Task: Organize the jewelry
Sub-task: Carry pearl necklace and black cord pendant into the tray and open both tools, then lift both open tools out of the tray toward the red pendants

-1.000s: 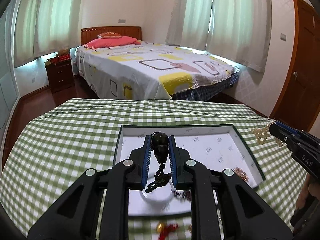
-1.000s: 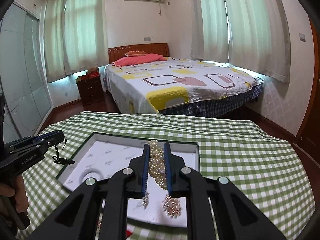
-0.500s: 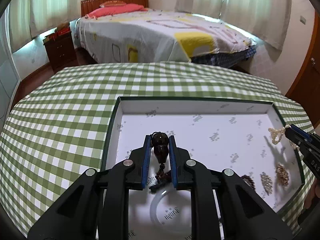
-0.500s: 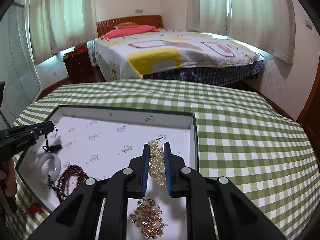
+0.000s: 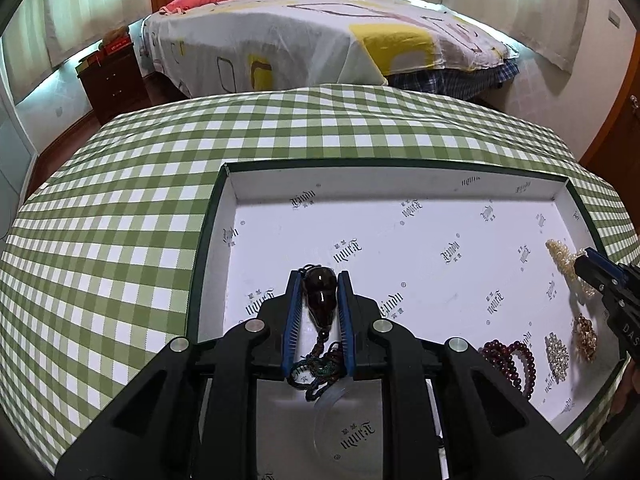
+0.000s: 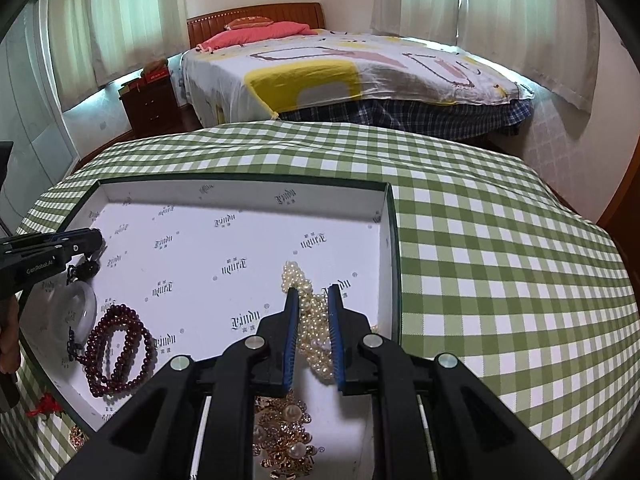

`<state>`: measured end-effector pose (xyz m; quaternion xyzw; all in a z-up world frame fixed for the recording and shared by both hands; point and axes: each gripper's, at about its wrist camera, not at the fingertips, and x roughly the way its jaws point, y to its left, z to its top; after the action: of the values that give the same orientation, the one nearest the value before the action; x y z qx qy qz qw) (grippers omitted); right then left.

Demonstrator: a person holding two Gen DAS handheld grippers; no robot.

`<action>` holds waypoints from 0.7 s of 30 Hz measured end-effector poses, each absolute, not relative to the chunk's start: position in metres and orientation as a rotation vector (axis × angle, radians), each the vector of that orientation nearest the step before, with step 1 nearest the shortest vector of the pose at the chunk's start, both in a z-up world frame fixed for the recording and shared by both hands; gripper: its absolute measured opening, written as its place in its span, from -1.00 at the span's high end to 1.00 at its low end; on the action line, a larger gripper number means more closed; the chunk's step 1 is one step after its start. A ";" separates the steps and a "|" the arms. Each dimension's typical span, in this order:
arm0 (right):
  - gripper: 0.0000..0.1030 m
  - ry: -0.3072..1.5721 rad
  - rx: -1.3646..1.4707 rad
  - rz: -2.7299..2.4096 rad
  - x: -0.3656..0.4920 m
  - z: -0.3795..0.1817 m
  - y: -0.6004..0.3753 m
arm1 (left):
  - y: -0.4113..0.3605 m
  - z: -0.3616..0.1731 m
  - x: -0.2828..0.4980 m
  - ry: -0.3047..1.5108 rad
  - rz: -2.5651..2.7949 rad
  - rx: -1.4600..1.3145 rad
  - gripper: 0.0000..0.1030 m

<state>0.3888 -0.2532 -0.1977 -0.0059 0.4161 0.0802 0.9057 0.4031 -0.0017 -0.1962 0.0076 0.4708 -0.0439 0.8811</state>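
Green-and-white checked cloth is covering the desk (image 5: 120, 240), its far edge dropping away toward a bed (image 5: 320, 32) in a curtained bedroom. On it is sitting a shallow rectangular box lid with dark green rim and white printed lining (image 5: 400, 168).

Inside the lid, the left claw (image 5: 318, 304) is clamping a glossy dark brown teardrop pendant (image 5: 320, 300) between its blue ribbed pads, the braided dark cord (image 5: 316, 368) trailing beneath over a translucent round ring (image 6: 78, 312). The right claw (image 6: 314, 328) is pinching a bunched strand of cream pearls (image 6: 304, 304) close to the lid's right wall, the beads looping out past its tips onto the lining.

A coil of round maroon beads (image 6: 116, 352) is lying near the lid's near-left part, and a gold cluster with pearl studs (image 6: 284, 432) is resting beneath the right claw. The lining's middle and far half are lying bare, giving open room. A small red trinket (image 6: 46, 404) is lying on the cloth just outside the lid's near-left edge.
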 end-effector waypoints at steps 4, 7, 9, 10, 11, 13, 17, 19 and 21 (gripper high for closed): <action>0.66 0.860 -0.002 0.164 0.388 -0.199 -0.256 | -0.002 -0.195 0.402 0.987 -0.093 0.028 0.45; 0.58 0.860 0.020 0.172 0.388 -0.199 -0.258 | -0.005 -0.194 0.403 0.977 -0.092 0.037 0.31; 0.53 0.858 0.021 0.175 0.387 -0.199 -0.258 | -0.006 -0.193 0.403 0.973 -0.090 0.035 0.21; 0.51 0.857 0.019 0.175 0.387 -0.199 -0.257 | -0.005 -0.192 0.402 0.969 -0.089 0.033 0.17; 0.48 0.856 0.019 0.176 0.386 -0.199 -0.257 | -0.005 -0.192 0.401 0.965 -0.088 0.032 0.15; 0.46 0.853 0.021 0.178 0.385 -0.198 -0.256 | -0.003 -0.192 0.399 0.959 -0.088 0.030 0.09; 0.42 0.839 0.025 0.181 0.383 -0.195 -0.257 | -0.003 -0.188 0.393 0.921 -0.088 0.026 -0.01; 0.38 0.828 0.023 0.184 0.381 -0.192 -0.256 | -0.002 -0.185 0.389 0.896 -0.091 0.015 -0.03; 0.37 0.811 0.019 0.185 0.379 -0.187 -0.255 | 0.000 -0.182 0.383 0.868 -0.091 -0.001 -0.03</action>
<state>0.3786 -0.2547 -0.1870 0.0092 0.3938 0.0898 0.9148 0.3829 -0.0002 -0.1817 -0.0005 0.4204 -0.0442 0.9062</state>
